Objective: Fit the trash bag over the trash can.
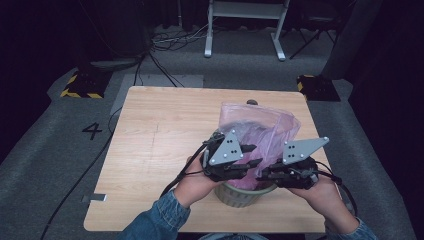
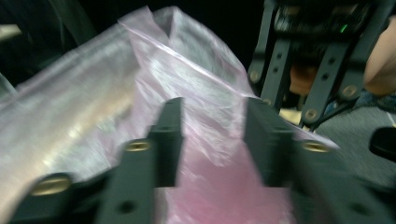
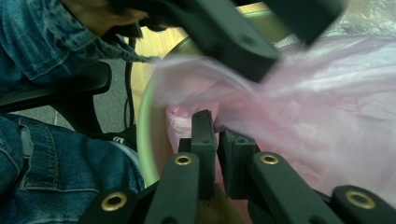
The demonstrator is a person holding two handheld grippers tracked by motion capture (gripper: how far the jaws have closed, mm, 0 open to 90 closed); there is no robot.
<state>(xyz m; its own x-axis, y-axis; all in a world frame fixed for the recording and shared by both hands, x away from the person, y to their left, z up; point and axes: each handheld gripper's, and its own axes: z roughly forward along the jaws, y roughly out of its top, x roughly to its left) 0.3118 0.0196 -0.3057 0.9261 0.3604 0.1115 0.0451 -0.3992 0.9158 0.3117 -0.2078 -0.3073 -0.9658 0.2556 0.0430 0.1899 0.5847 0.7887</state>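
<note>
High view, near to far: two grippers at 6 o'clock on the table (image 1: 150, 125), over one pale green bin (image 1: 240, 196) lined with one pink plastic bag (image 1: 260, 127). Left gripper (image 1: 250, 156) at 7, jaws apart around a bag fold, not pressing. Right gripper (image 1: 264, 175) at 5, clamped on the bag's edge. At 9, on the floor, one painted "4" (image 1: 92, 131).

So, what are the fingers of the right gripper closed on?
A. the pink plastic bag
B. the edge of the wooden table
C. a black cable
A: in the right gripper view, the right gripper has its fingers pinched together on the pink plastic bag at the bin's rim.
</note>
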